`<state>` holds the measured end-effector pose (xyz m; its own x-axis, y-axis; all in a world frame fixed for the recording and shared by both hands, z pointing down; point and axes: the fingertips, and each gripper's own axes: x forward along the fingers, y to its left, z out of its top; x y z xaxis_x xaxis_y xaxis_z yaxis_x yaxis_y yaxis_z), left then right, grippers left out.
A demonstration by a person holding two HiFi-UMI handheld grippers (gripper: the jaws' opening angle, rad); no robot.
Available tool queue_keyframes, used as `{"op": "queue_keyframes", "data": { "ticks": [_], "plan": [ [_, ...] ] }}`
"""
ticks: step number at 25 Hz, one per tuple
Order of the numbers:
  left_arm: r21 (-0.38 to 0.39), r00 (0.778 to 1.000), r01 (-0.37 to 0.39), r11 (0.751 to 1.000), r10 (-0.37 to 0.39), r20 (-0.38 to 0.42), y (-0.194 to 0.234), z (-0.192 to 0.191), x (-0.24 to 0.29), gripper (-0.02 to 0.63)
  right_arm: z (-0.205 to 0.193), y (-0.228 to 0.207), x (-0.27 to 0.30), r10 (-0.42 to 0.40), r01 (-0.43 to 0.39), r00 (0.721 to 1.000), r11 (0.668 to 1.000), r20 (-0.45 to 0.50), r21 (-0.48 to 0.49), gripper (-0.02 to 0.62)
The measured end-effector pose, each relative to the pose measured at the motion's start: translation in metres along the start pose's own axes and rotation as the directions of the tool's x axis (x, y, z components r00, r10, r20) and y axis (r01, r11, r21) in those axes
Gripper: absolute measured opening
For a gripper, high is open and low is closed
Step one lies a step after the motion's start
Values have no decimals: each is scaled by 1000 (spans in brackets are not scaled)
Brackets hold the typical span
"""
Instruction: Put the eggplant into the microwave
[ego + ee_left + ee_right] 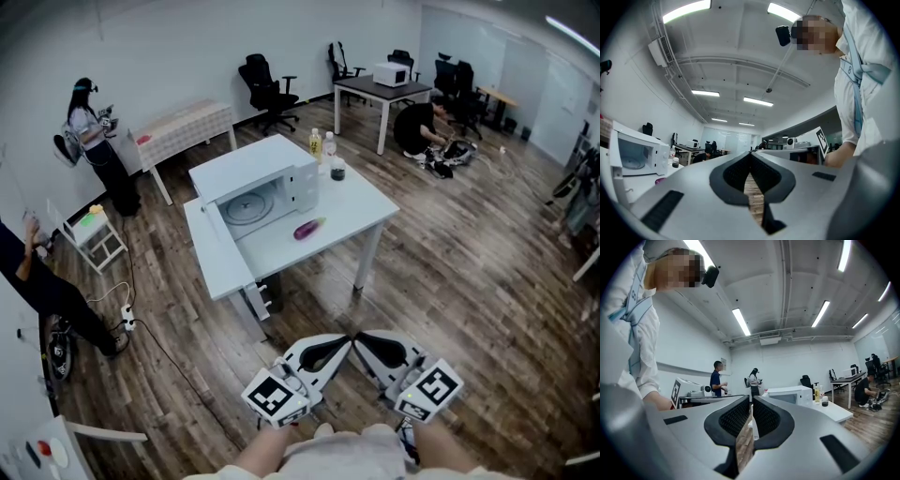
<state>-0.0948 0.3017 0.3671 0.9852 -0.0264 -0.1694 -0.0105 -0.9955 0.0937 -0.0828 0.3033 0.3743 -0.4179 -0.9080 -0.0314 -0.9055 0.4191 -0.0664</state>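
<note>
Both your left gripper [750, 153] and right gripper [751, 398] are closed, empty; the eggplant [308, 228] looks light, smooth, slightly soft: pinch its thick middle.

Your left gripper [345, 343] and right gripper [362, 338] look alike: pale grey, wedge-shaped shells with dark rectangular slots [663, 210] set into the top. Black, finely textured pads [735, 176] line the inner edges. Each one carries a white cube [277, 396] printed with black square markers. You wear a white short-sleeved shirt [869, 70] with a light blue strap [855, 93] across the chest. A small black camera [710, 275] is at your head.
</note>
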Motion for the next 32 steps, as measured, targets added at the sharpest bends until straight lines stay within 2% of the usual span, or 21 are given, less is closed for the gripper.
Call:
{"op": "queue_keyframes", "data": {
  "ticks": [9,15,32],
  "plan": [
    [-11,999,-45,999,45,3,31,3,-5,2,0,-13,20,9,-9,1000,1000,-9,-5,35],
    [6,997,-73,997,73,-8,57,0,11,2,-2,-36,48,60,-60,998,998,-11,1,35],
    [14,978,-208,978,208,2,194,-4,110,2,5,-193,127,142,-141,990,990,-15,26,35]
  ]
}}
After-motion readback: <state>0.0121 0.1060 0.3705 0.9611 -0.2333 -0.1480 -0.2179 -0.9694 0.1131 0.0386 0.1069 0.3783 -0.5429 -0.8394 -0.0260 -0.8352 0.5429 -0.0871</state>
